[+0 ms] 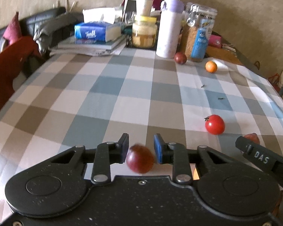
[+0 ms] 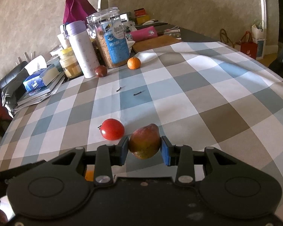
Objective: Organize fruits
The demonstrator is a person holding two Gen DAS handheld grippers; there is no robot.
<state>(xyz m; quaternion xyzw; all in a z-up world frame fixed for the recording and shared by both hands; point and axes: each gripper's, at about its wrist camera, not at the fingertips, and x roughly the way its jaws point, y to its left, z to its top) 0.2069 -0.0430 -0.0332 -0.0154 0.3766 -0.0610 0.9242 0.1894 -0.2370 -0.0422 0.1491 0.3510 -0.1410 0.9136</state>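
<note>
My left gripper [image 1: 141,147] stands open around a blurred dark red plum [image 1: 140,158], with a small gap at each pad. My right gripper [image 2: 144,147] is shut on a red-green pear [image 2: 144,141] held at the table's near edge; its finger and the pear [image 1: 251,138] show at the right in the left wrist view. A red tomato [image 2: 112,129] lies just left of the pear, also seen from the left wrist [image 1: 214,124]. Far back lie a second plum [image 2: 101,71] [image 1: 180,58] and a mandarin [image 2: 134,63] [image 1: 211,66].
The checkered tablecloth [image 2: 198,94] covers the table. At the back stand a white-purple flask [image 2: 82,50], a cereal jar [image 2: 111,37], a yellow-lidded jar [image 1: 144,32], a tissue pack [image 1: 96,32] on books, and a wooden board [image 2: 154,42]. Two small dark stems [image 2: 137,94] lie mid-table.
</note>
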